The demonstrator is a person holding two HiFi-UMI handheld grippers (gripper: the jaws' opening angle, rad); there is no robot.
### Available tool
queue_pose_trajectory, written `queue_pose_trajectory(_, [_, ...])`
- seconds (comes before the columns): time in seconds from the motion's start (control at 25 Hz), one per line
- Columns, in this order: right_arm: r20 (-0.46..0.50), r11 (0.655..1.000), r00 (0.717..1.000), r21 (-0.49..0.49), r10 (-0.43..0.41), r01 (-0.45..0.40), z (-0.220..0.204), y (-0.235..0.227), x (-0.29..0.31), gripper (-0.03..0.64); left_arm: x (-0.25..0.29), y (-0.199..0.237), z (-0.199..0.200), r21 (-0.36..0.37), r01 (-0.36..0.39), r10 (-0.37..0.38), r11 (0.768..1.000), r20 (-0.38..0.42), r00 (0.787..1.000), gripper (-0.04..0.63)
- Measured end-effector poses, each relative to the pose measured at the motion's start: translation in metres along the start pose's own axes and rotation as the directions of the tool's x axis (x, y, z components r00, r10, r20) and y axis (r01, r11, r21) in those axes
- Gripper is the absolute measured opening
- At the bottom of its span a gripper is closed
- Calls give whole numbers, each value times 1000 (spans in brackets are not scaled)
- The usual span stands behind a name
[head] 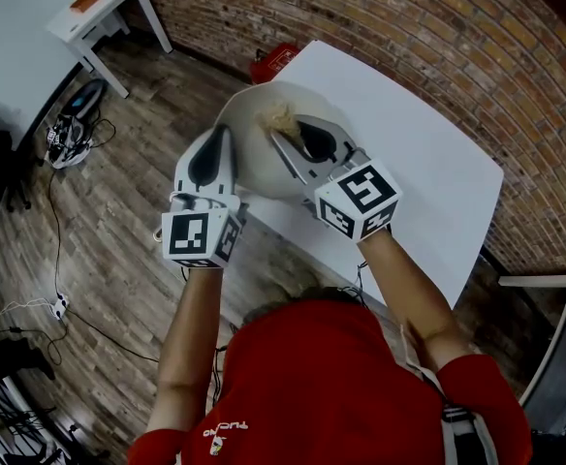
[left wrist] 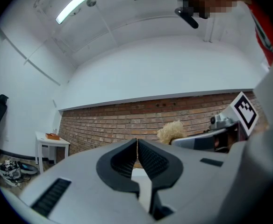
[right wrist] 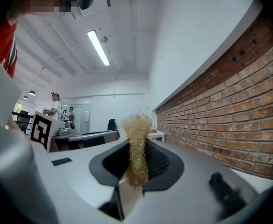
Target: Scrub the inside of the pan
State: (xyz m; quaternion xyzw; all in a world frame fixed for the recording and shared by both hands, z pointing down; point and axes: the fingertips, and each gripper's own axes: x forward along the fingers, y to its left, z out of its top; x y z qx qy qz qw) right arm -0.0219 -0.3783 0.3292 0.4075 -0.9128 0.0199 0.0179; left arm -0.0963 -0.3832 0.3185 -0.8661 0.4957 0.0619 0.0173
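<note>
Edges, head view: pan (head: 264,168) lies over the near-left corner of the white table (head: 438,172), with its left rim out past the table edge above the wood floor (head: 118,260). Bare table runs off to the right, and a brick wall (head: 409,37) stands behind.
Arms, head view: both forearms reach forward. The left gripper (head: 222,132) is at the pan's left rim. The right gripper (head: 285,136) is over its inside, with a straw-coloured scrubber (head: 281,116) at its tip.
Left gripper view: claw pressed together, nothing seen between.
Right gripper view: claw pinching the scrubber, its tuft sticking up; the wall is close on the right.
</note>
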Motion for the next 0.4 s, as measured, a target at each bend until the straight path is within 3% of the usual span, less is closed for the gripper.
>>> queue_pose_trajectory(0.4, [-8,1000,1000,3,-4,4,-1,-4,1,86,3,2,-2,-4,-6,6,1000,-1,1000,18])
